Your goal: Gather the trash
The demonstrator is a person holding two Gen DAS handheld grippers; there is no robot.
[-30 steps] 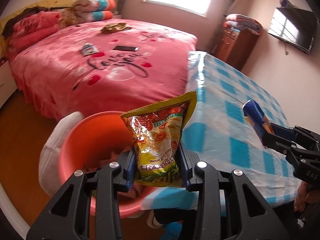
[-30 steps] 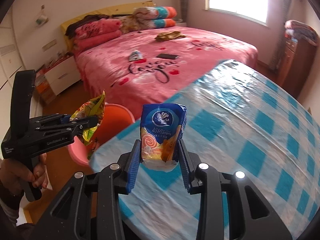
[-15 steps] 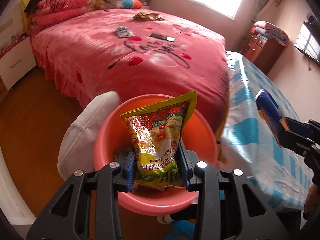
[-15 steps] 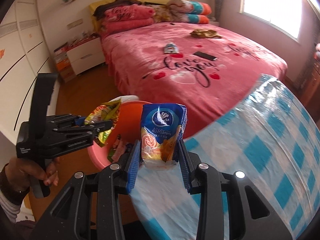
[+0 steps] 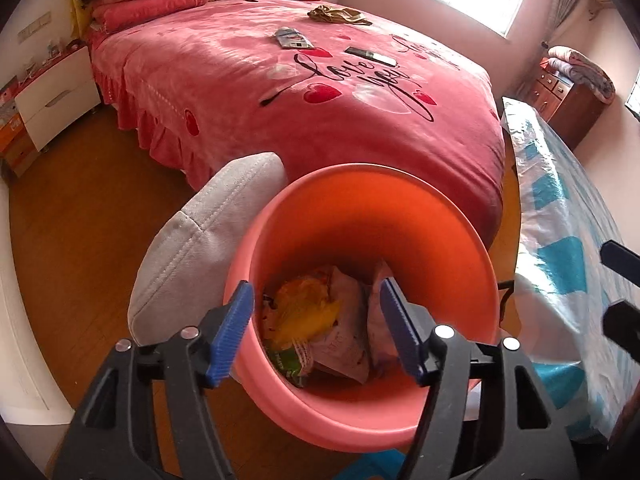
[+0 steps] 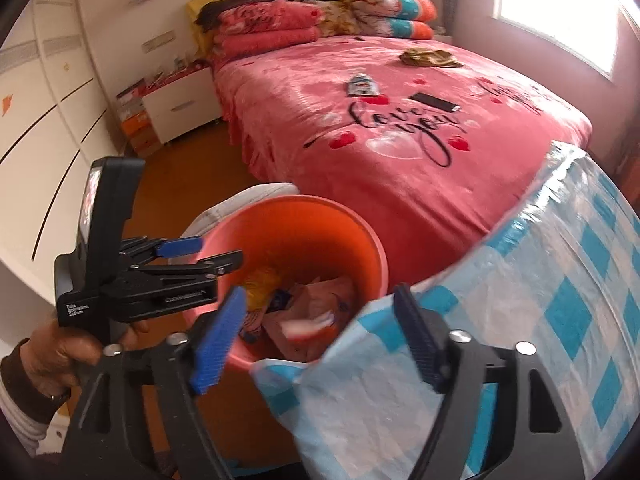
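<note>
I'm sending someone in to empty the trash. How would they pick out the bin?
Start at the big pink bed. At its foot corner, between it and the blue-checked table, an orange-pink plastic bucket stands on the wooden floor. It is the only round open container there, with snack wrappers inside and a grey cushion against it.

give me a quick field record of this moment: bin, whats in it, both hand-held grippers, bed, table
bin: orange-pink bin on the floor between bed and table
contents: yellow snack bag and other wrappers
left hand-held gripper: above the bin, jaws opening, nothing between them
right hand-held gripper: jaws opening, nothing between them
bed: pink cover, a few small items on top
table: blue checked cloth
</note>
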